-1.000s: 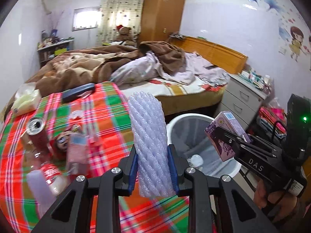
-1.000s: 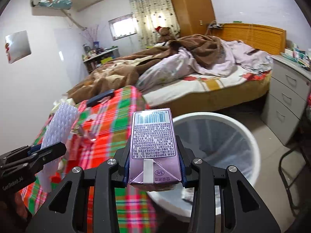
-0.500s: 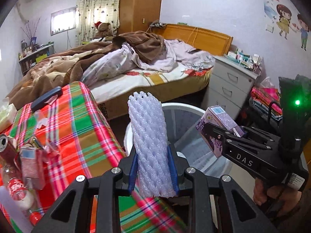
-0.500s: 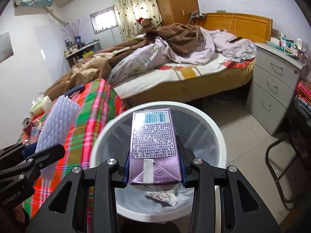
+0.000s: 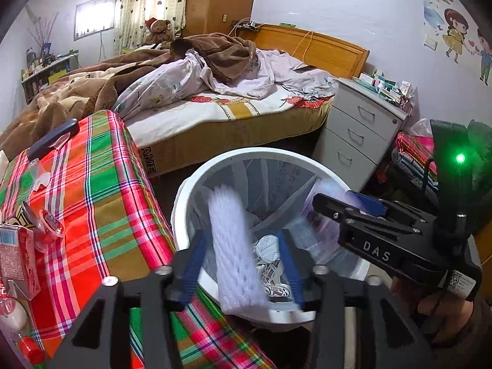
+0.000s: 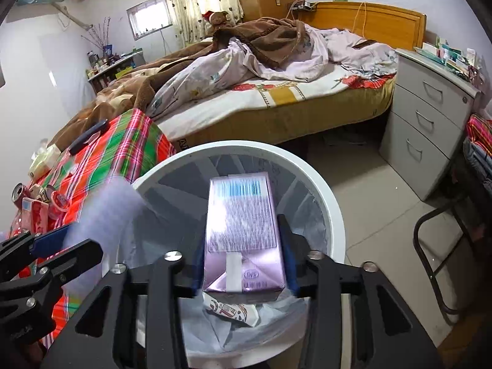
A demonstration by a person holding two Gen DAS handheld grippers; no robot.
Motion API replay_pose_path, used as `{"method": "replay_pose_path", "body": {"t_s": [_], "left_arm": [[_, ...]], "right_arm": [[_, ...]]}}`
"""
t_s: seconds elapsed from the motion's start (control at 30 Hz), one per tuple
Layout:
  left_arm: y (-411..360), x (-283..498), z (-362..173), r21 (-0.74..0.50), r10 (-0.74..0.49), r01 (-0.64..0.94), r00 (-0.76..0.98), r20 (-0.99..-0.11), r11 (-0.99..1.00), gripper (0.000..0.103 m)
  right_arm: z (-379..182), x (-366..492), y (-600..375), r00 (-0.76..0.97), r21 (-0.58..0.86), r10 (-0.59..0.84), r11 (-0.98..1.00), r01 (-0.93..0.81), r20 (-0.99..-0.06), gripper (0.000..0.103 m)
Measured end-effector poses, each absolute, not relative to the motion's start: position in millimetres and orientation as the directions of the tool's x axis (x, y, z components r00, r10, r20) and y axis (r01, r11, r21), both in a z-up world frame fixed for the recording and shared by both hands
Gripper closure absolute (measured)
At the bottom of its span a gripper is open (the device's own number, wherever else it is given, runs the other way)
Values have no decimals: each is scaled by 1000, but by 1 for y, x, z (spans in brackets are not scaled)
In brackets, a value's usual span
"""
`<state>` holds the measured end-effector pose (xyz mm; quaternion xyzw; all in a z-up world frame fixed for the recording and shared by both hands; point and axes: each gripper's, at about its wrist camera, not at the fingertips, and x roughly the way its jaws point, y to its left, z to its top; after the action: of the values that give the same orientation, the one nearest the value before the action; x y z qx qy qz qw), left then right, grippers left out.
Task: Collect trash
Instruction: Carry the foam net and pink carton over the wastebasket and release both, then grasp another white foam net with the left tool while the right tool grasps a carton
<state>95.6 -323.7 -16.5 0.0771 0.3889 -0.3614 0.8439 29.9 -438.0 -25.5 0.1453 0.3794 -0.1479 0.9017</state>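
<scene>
Over the white trash bin (image 5: 184, 196), my left gripper (image 5: 243, 267) has its jaws opening. A white foam net sleeve (image 5: 236, 246) hangs blurred and tilted between them, with a gap to each blue pad. In the right wrist view my right gripper (image 6: 243, 264) is above the same bin (image 6: 323, 190), jaws opening too. A purple drink carton (image 6: 243, 233), blurred, stands loose between its pads. A person's hand holds the right gripper (image 5: 347, 209) at the right of the left wrist view. The left gripper (image 6: 61, 246) shows at lower left, the foam sleeve (image 6: 107, 212) a pale blur above it.
A crumpled wrapper (image 6: 233, 310) lies in the bin's liner. Left of the bin stands a table with a plaid cloth (image 5: 101, 200) carrying a red carton (image 5: 15, 258), a can (image 6: 20, 192) and small litter. A bed, grey drawers (image 5: 353, 135) and a chair frame (image 6: 436, 246) surround it.
Both grippers moved forward and down over the bin. Their jaws have spread apart, and the foam sleeve and the purple carton, gripped before, now sit loose and blurred between the pads.
</scene>
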Motion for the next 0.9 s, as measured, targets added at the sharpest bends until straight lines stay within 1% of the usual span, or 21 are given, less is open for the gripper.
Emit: {"method": "replay_pose_path", "body": {"t_s": [0.03,0.13,0.43,0.9], "left_arm": [[-323,96,-16,-148,-549,669,440,-711,728,44],[-319,97,-14,-163,-557,666,435,-708,728,44],[-301,91,-4,-153,-542,637,476,-692,755,44],[-246,77,19,-137,-509,570,567,-648,810,44]], "right_arm": [[-25,29,-438,672,155,-156,913,378,-724,40],[-24,26,-438,677,158,-161,910,383,-718,40],[-17,23,-431,689,165,-157,911,377,-708,40],[2,19,-396,739,167,-133,934,317,-660,40]]}}
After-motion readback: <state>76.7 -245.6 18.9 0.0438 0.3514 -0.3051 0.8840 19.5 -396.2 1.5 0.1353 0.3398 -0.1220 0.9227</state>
